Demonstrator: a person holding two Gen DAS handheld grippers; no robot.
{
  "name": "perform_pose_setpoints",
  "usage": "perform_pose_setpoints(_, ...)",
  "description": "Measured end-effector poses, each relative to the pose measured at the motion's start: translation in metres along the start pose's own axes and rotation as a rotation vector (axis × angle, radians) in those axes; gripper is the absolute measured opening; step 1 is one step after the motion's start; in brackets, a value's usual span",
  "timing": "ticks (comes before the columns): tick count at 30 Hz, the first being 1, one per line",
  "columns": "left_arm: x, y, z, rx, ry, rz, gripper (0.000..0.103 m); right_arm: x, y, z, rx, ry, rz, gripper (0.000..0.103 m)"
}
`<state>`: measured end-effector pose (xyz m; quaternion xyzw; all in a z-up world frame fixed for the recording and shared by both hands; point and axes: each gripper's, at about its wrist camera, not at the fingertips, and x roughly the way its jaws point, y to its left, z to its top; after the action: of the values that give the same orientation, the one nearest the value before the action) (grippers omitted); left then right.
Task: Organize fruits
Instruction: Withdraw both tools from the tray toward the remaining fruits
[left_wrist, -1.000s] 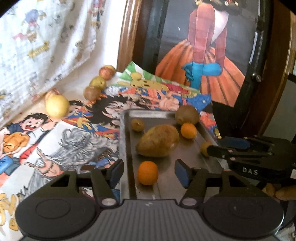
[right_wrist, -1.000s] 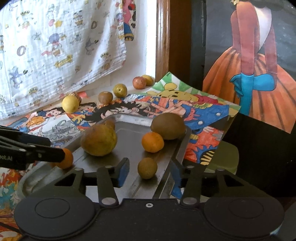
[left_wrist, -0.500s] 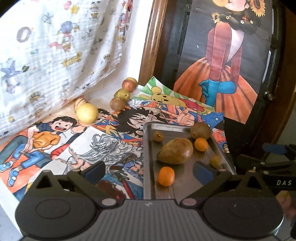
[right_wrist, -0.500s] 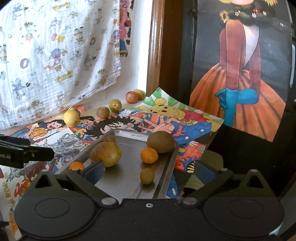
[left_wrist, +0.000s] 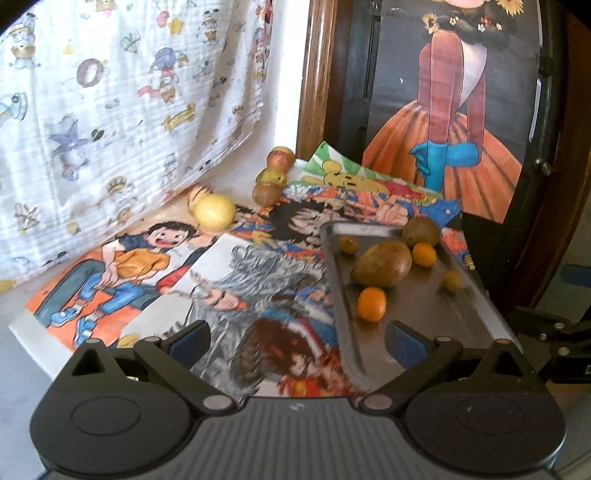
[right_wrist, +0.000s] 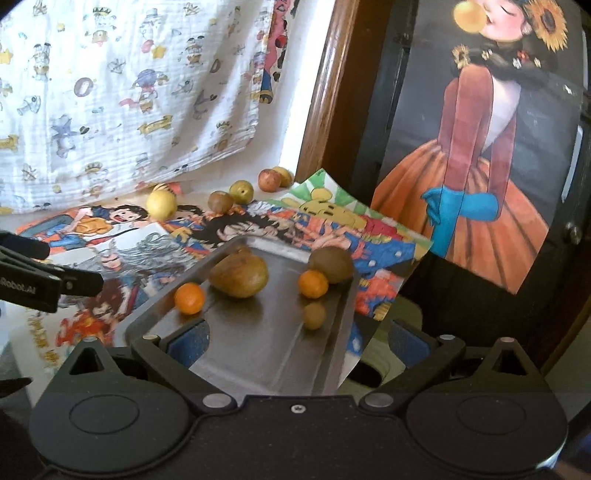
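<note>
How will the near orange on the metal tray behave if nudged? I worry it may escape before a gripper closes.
The near orange looks round and sits free on the smooth metal tray, so it would probably roll readily. The tray's raised rim should likely stop it. It seems small and firm, probably light; the open left gripper could likely span it.

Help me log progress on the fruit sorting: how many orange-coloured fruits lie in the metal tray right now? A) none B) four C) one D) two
D: two orange fruits lie in the tray, one near the left rim and one beside the brown fruit at the far right.
</note>
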<state>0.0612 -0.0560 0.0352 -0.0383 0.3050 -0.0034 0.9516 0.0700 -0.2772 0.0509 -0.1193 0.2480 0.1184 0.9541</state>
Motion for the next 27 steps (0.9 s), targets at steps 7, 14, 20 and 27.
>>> perform_pose_setpoints(7,-0.009,0.013,-0.017,0.038,0.04,0.006,0.102,-0.01,0.017,-0.02,0.101,0.076,0.045,0.102)
perform_pose_setpoints(14,-0.014,0.025,-0.027,0.044,0.068,0.015,0.102,-0.008,0.029,-0.033,0.232,0.192,0.096,0.102)
perform_pose_setpoints(20,-0.017,0.032,-0.033,0.054,0.077,0.022,0.102,-0.009,0.04,-0.035,0.244,0.21,0.118,0.102)
perform_pose_setpoints(27,-0.016,0.048,-0.036,0.021,0.086,0.039,0.102,-0.011,0.056,-0.034,0.19,0.213,0.109,0.102)
